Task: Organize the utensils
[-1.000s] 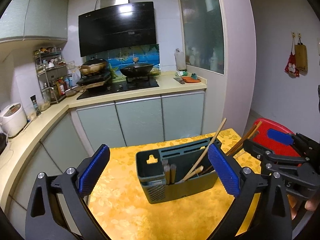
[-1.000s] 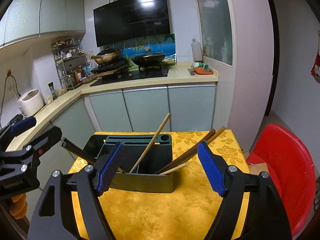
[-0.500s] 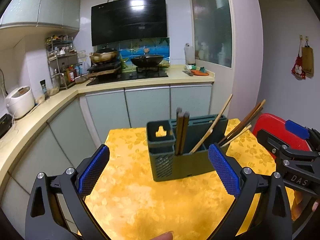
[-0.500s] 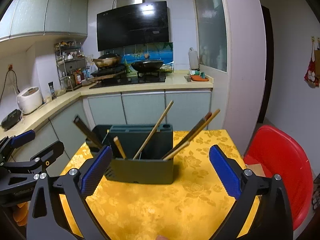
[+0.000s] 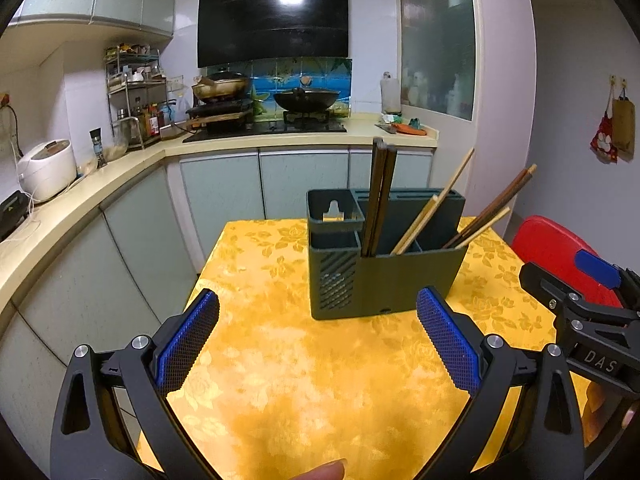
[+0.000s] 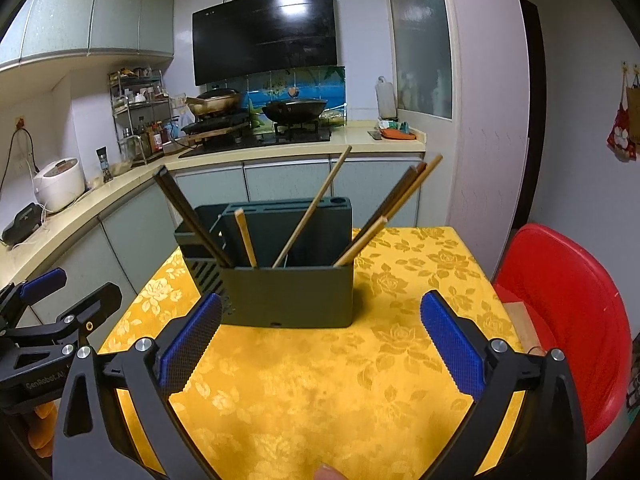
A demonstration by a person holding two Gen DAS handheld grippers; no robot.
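Tablecloth (image 5: 280, 360) bare between utensil holder (image 5: 384, 276) and near edge

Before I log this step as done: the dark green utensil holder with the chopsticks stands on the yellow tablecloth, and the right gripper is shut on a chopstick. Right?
Not quite. The utensil holder does stand on the yellow tablecloth with the chopsticks in it, but the right gripper is open and empty, its jaws just spread wide, short of the holder. The right wrist view shows it.

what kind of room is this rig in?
A home kitchen, most likely: a black range hood over a wok on the gas hob, a rice cooker on the counter, and a chopstick holder on the yellow tablecloth.
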